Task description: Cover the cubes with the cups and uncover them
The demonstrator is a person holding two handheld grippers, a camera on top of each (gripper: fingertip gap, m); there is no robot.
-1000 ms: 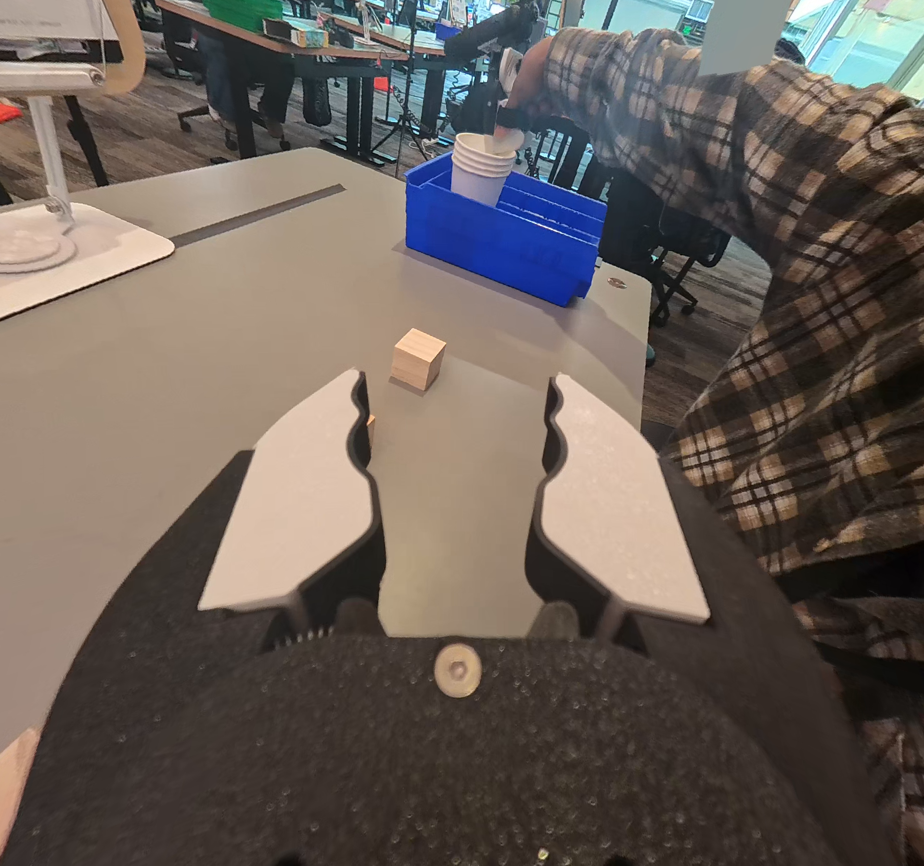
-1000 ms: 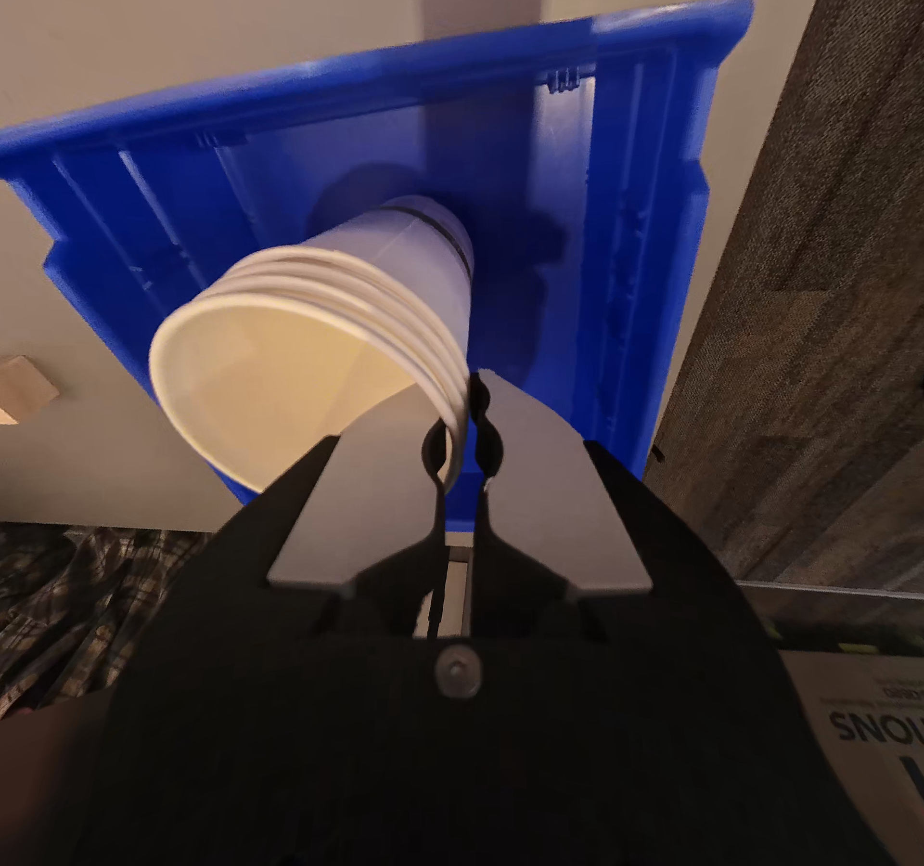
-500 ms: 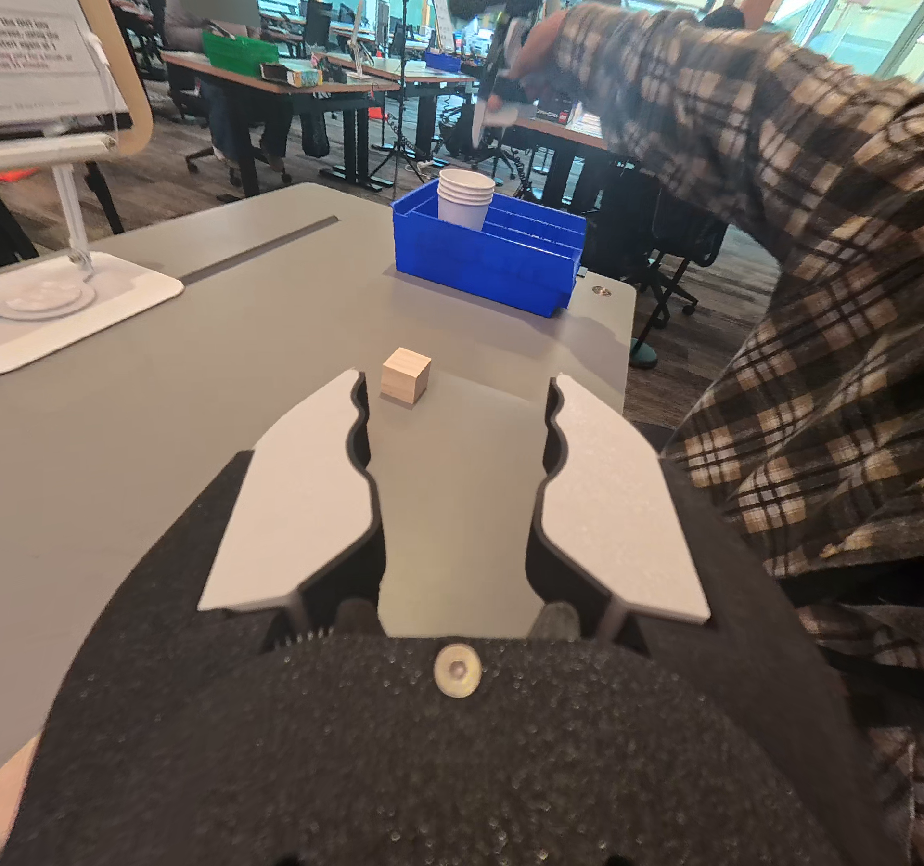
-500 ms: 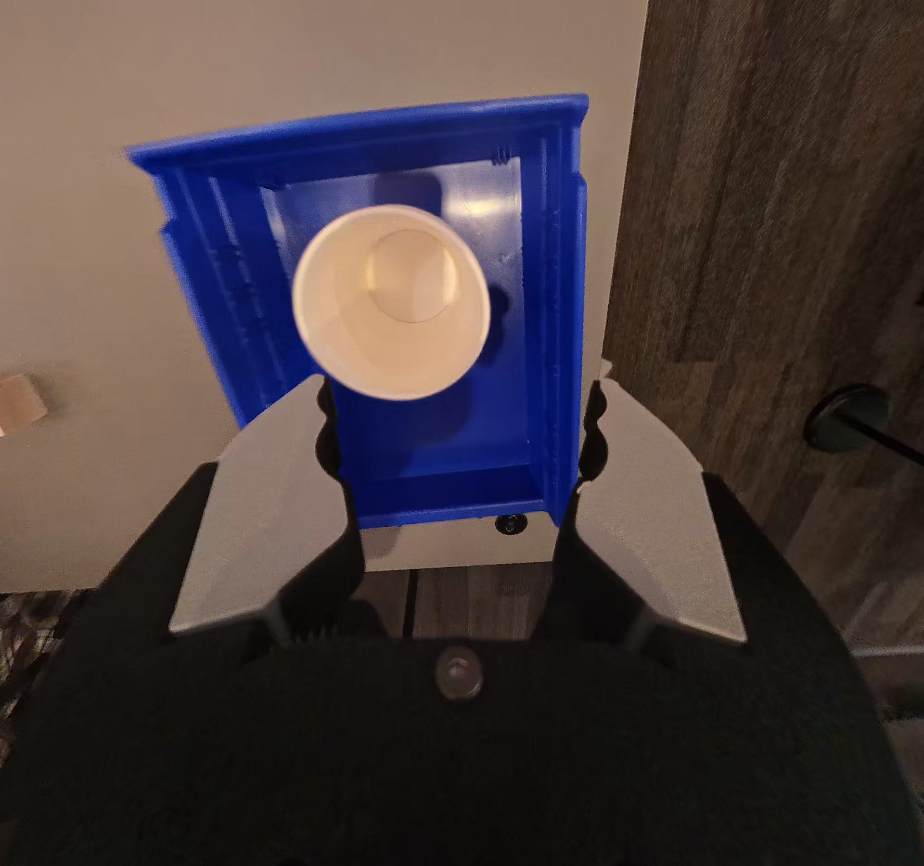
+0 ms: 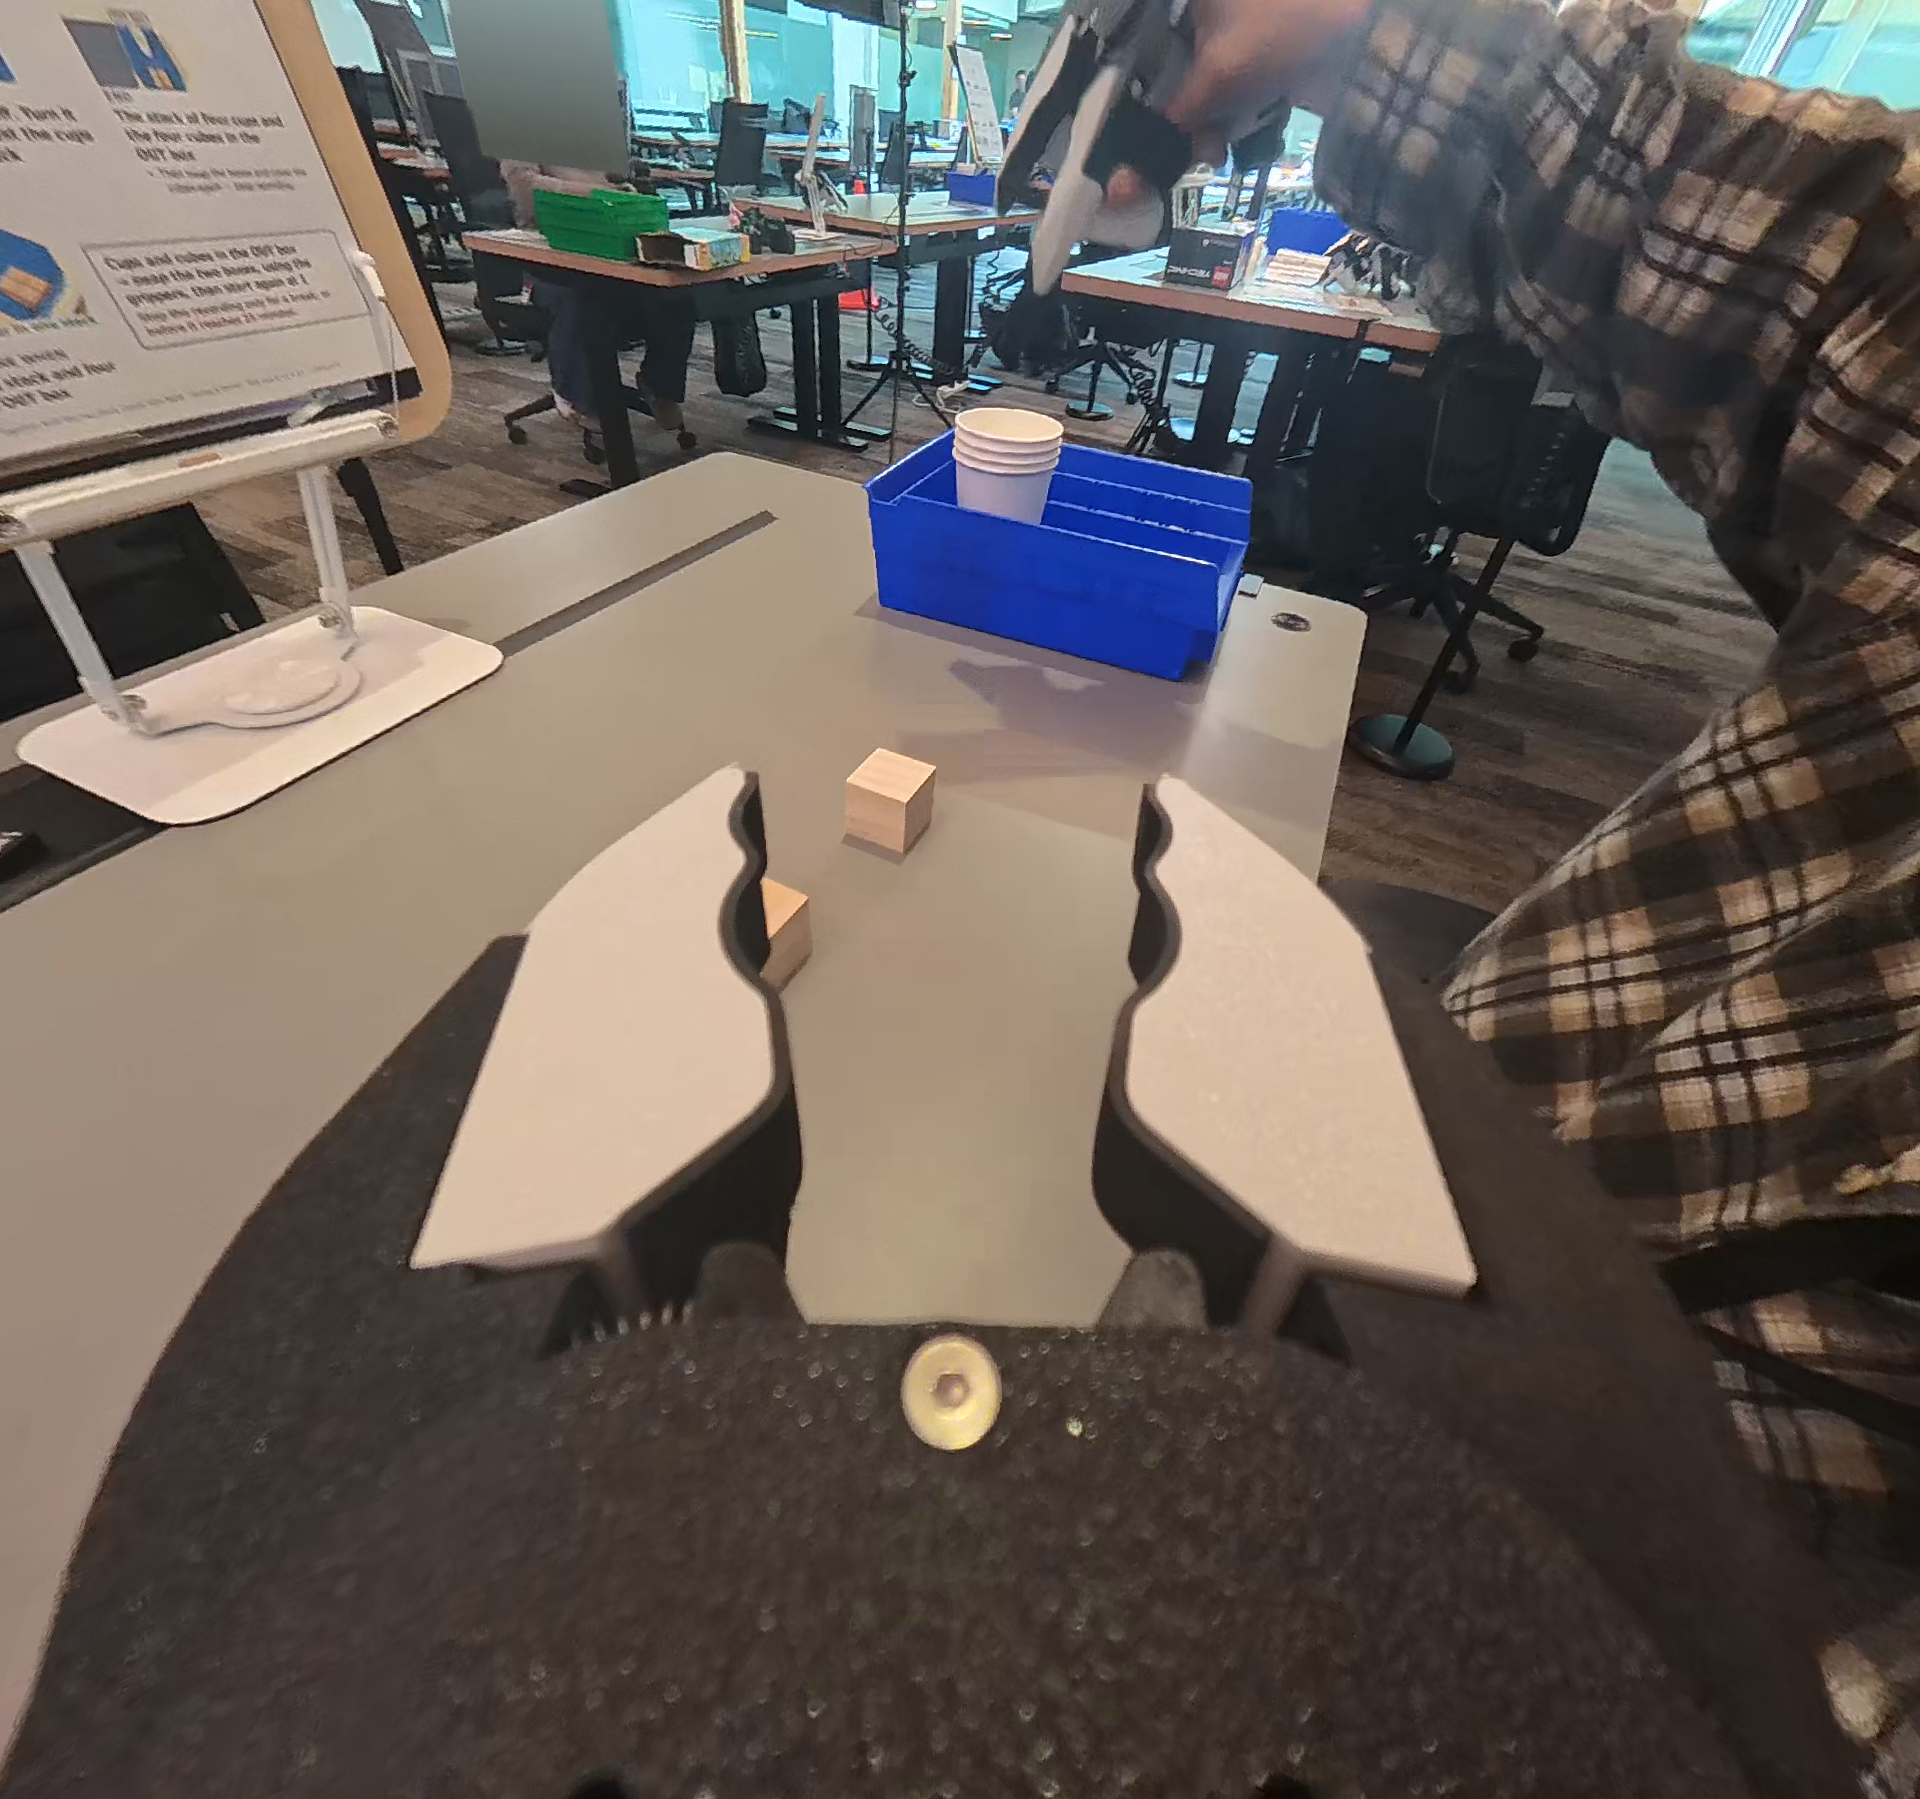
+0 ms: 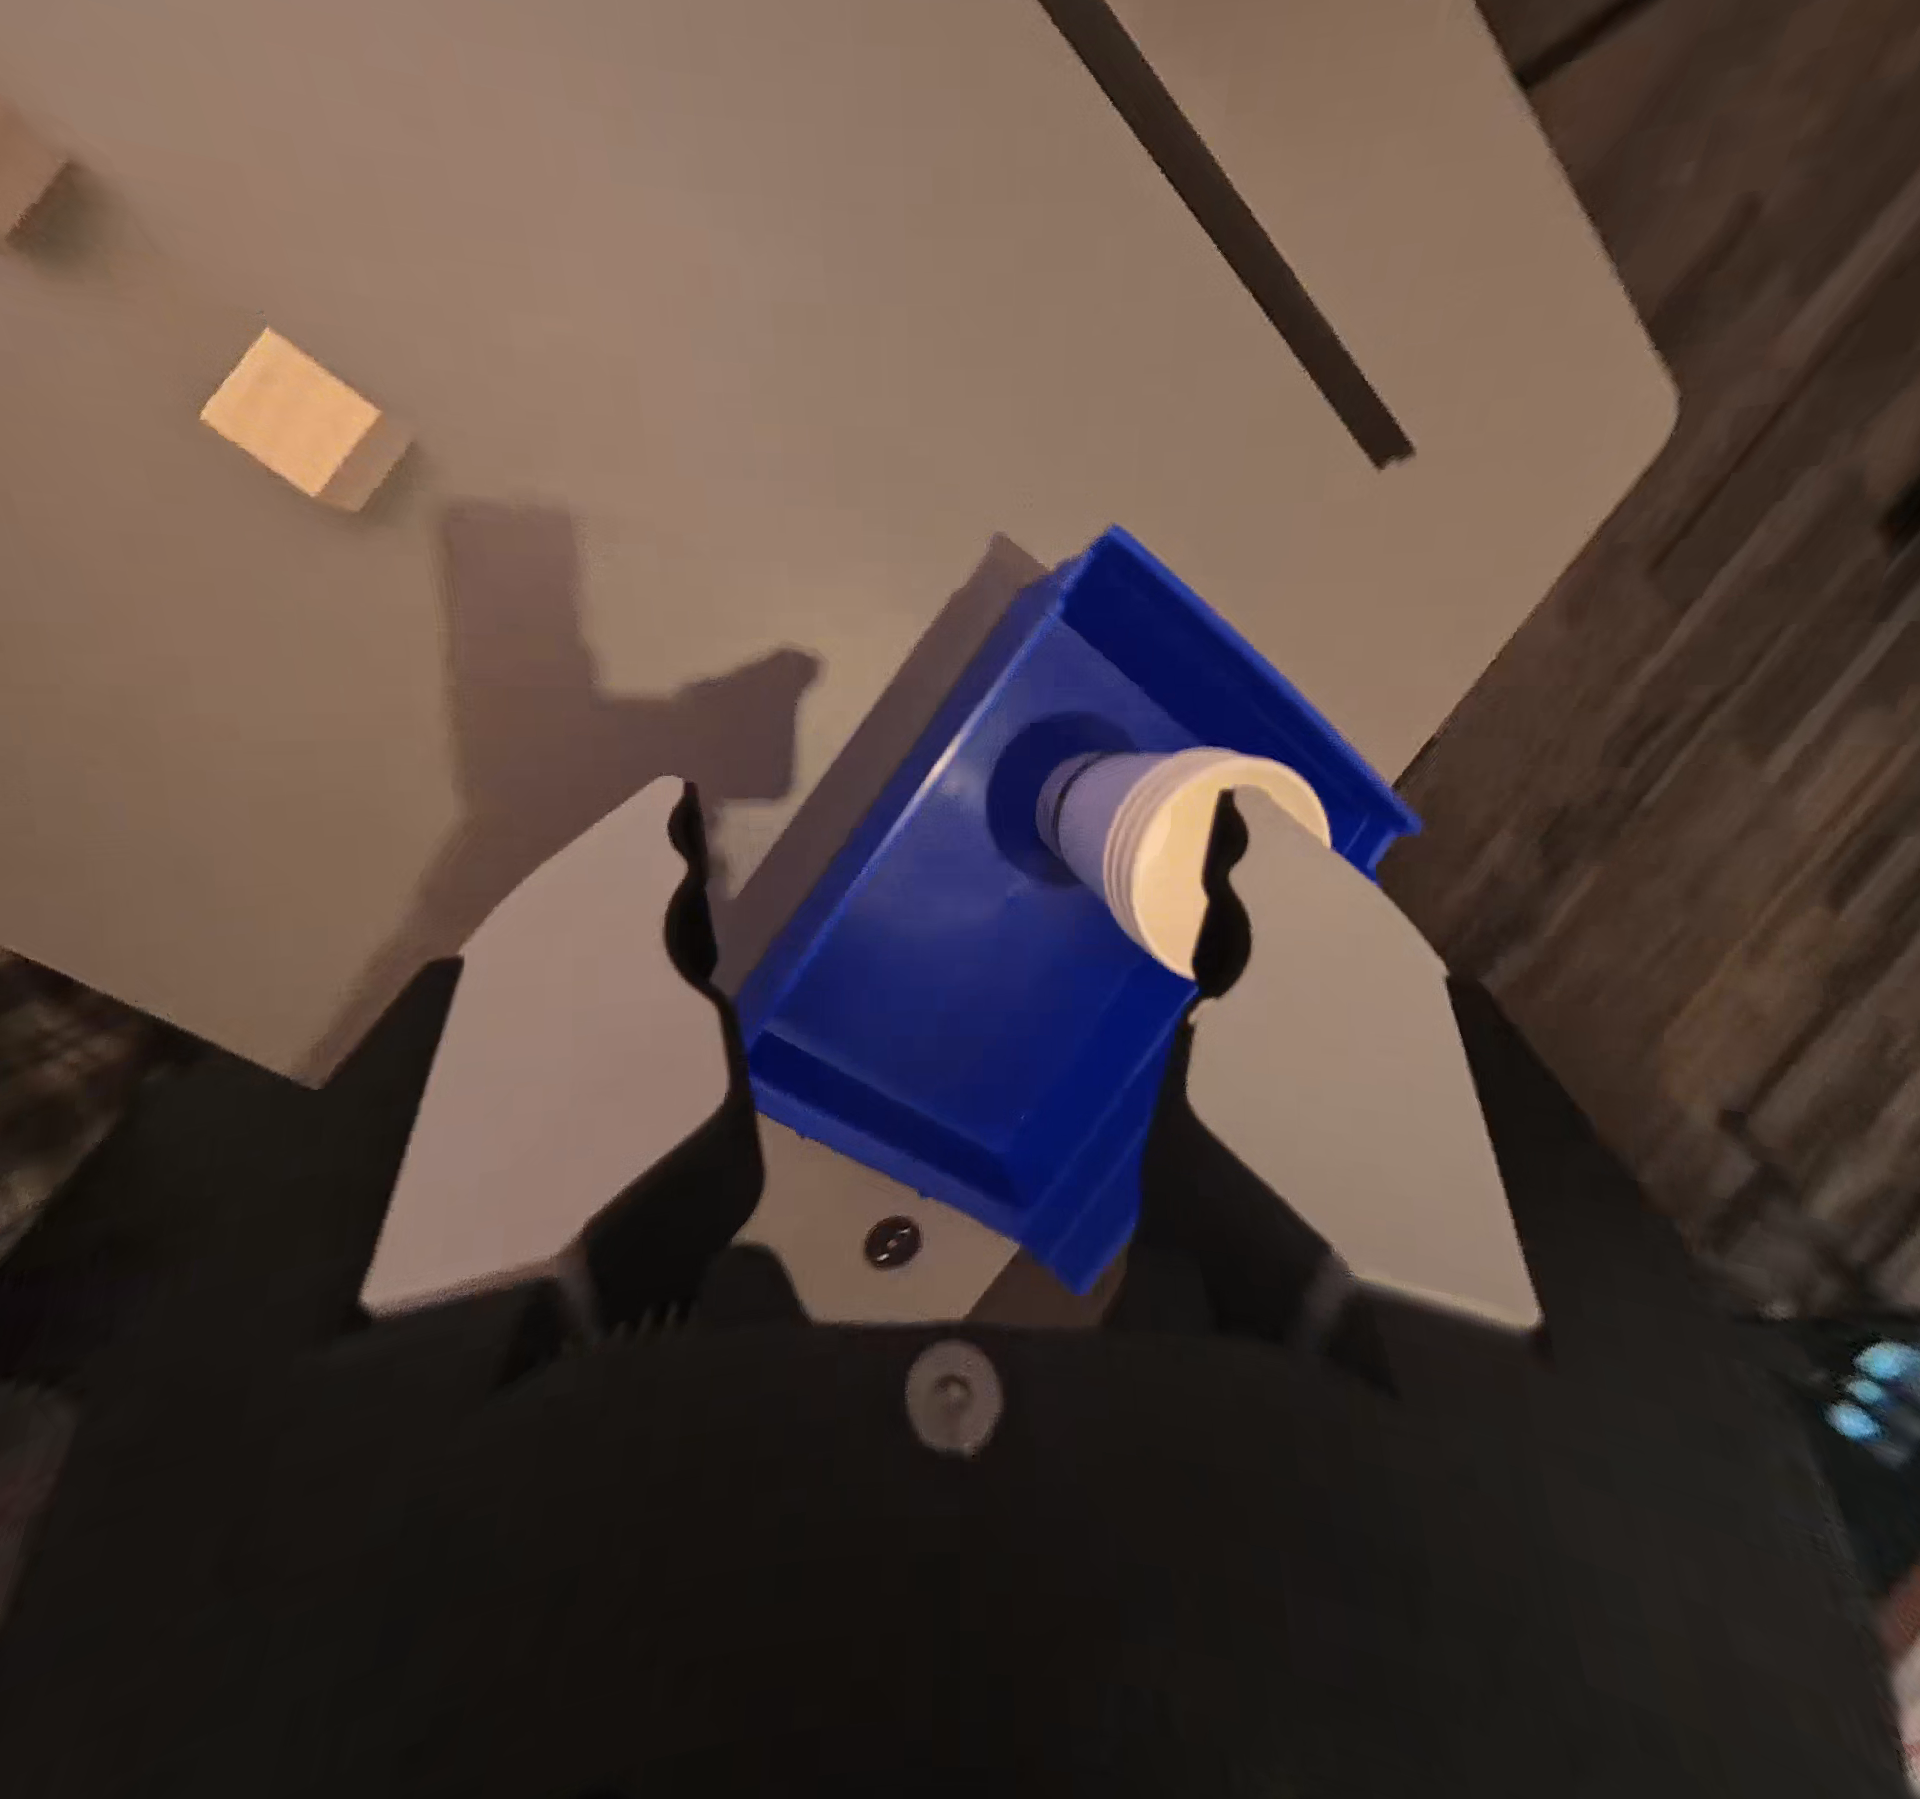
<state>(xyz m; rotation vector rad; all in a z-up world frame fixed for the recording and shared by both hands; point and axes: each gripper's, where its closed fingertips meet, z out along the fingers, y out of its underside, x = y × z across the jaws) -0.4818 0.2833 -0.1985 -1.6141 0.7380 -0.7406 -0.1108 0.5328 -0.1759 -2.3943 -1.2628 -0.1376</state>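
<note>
A stack of white paper cups [image 5: 1006, 463] stands upright in a blue bin [image 5: 1049, 570] at the table's far right; it also shows in the right wrist view [image 6: 1143, 840] inside the bin [image 6: 966, 980]. A wooden cube [image 5: 888, 800] lies on the grey table, and a second cube [image 5: 784, 928] is half hidden by my left finger. My left gripper [image 5: 945, 804] is open and empty, low over the table near the cubes. My right gripper [image 6: 956, 814] is open and empty, high above the bin; it also shows in the left wrist view [image 5: 1049, 191]. One cube [image 6: 296, 419] shows in the right wrist view.
A white stand with an instruction sheet [image 5: 208, 606] sits at the table's left. A dark slot [image 5: 644, 580] runs across the table. The table's right edge [image 5: 1340, 710] drops to the floor. A person's plaid sleeve [image 5: 1662, 606] fills the right side.
My right gripper let go of the cup stack, opened and rose high above the bin, turning. The cup stack now stands upright in the bin. My left gripper drew back slightly.
</note>
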